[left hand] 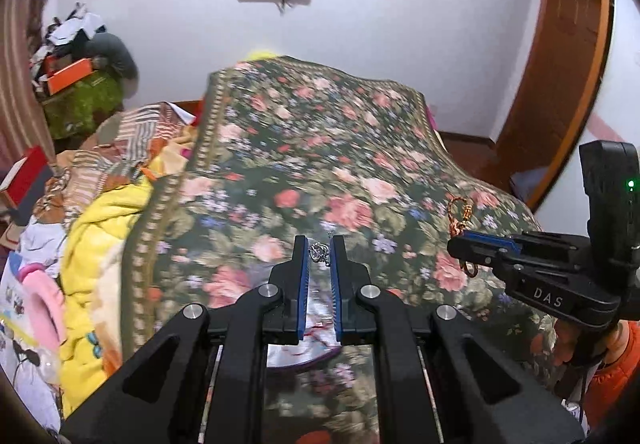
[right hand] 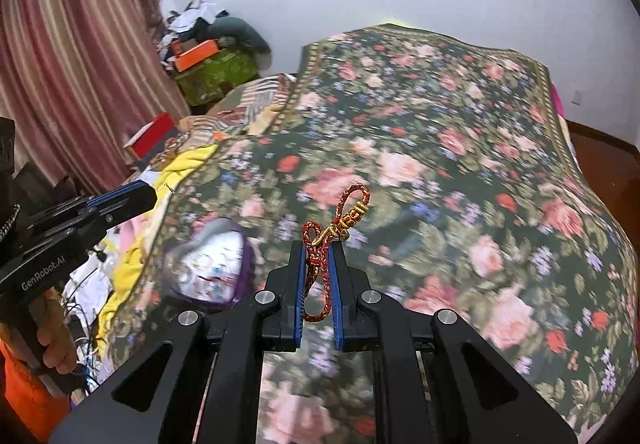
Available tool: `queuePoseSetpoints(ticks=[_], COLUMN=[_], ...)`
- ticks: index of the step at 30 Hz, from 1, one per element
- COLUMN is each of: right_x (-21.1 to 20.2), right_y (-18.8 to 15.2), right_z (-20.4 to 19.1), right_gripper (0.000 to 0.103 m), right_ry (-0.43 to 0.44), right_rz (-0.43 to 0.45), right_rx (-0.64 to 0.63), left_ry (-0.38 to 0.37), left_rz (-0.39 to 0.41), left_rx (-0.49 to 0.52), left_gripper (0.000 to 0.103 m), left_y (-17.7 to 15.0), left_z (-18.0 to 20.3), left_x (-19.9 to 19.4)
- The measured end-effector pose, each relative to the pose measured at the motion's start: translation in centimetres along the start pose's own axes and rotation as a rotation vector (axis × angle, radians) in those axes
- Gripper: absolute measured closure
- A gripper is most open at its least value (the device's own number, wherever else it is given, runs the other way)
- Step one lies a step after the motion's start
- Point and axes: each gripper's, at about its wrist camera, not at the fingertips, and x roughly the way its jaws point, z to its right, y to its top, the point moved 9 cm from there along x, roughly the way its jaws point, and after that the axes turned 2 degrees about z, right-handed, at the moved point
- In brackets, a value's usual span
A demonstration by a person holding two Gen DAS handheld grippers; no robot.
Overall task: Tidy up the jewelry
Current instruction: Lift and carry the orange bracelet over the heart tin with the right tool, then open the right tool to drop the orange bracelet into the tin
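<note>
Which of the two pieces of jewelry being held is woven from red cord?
The red braided cord bracelet with gold beads, in the right hand-held gripper. The left hand-held gripper holds a small silver metal piece instead.

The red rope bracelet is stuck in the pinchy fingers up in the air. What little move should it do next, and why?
Probably carry it left and down toward the purple heart-shaped box. The right gripper is shut on the red rope bracelet, held above the flowered blanket, and that box lies just to its left, the only likely jewelry holder in view. The left gripper already pinches a small silver piece.
</note>
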Motion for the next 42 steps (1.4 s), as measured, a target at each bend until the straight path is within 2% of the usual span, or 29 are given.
queuePoseSetpoints(ticks=[8, 18, 33, 39, 42], right_x=[1.7, 4.9, 8.8, 8.6, 8.4], right_y=[0.5, -0.7, -3.6, -3.9, -3.9], right_z=[-4.7, -8.1, -8.7, -9.4, -9.7], right_gripper=[0.093, 0.093, 0.093, 0.092, 0.089], right_ry=[0.065, 0.108, 0.112, 0.109, 0.112], right_rz=[-0.014, -0.080, -0.195, -0.203, -0.207], right_rx=[-0.066, -0.115, -0.144, -0.194, -0.198], left_ry=[0.028, 0.013, -0.031, -0.029, -0.025], left_rz=[0.010, -0.031, -0.148, -0.156, -0.151], left_rx=[-0.042, -0.057, -0.067, -0.081, -0.084], left_gripper=[0.094, 0.094, 0.095, 0.095, 0.095], left_y=[-0.5, -2.3, -6.0, -6.3, -6.1], left_z=[-3.2, -4.3, -4.8, -5.1, -5.2], left_x=[-1.7, -0.6, 2.9, 3.2, 2.9])
